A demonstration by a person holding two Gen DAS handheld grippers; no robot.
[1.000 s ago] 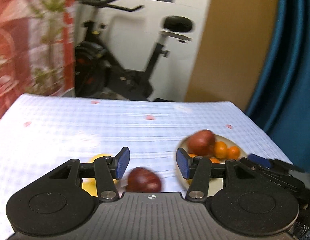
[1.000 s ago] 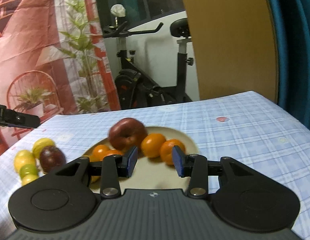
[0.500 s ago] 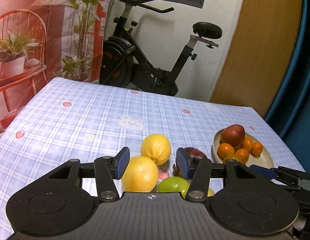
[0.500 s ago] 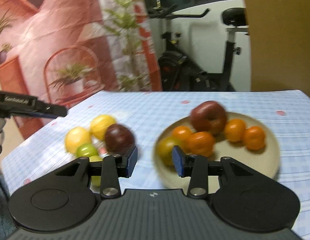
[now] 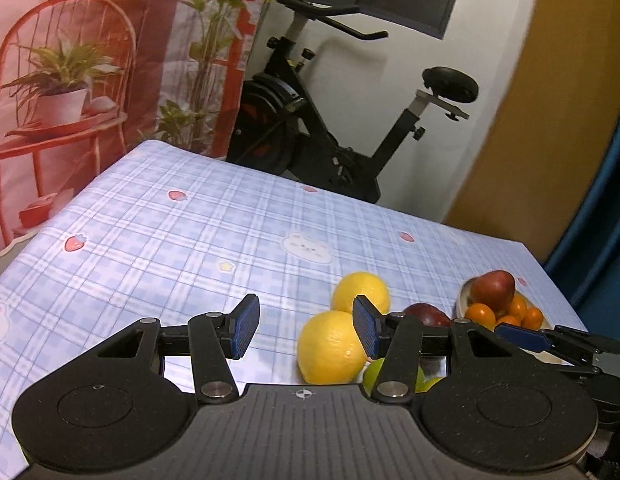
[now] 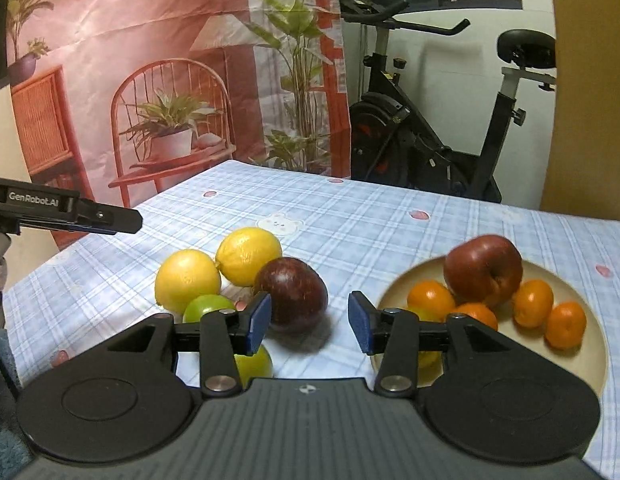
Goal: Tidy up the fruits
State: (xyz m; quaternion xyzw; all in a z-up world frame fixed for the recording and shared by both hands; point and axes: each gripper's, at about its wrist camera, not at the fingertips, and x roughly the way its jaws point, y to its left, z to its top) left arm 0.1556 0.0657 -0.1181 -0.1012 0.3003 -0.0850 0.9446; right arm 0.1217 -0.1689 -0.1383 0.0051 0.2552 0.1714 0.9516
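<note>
The dark apple (image 6: pixel 292 294) lies just beyond the right gripper (image 6: pixel 308 322), seemingly untouched, its empty jaws just opening.

"GenRobot.AI" on left claw (image 6: pixel 66 210)

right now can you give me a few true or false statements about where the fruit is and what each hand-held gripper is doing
1. The red apple sits in the plate with the oranges. True.
2. The dark red apple lies in the plate. False: it rests on the tablecloth beside the two lemons.
3. The right hand-held gripper grips an orange. False: its jaws are open with nothing between them; they have just been opening.
4. The left hand-held gripper holds nothing. True.
5. The green limes are stacked on top of the lemons. False: they lie on the cloth in front of them.
</note>
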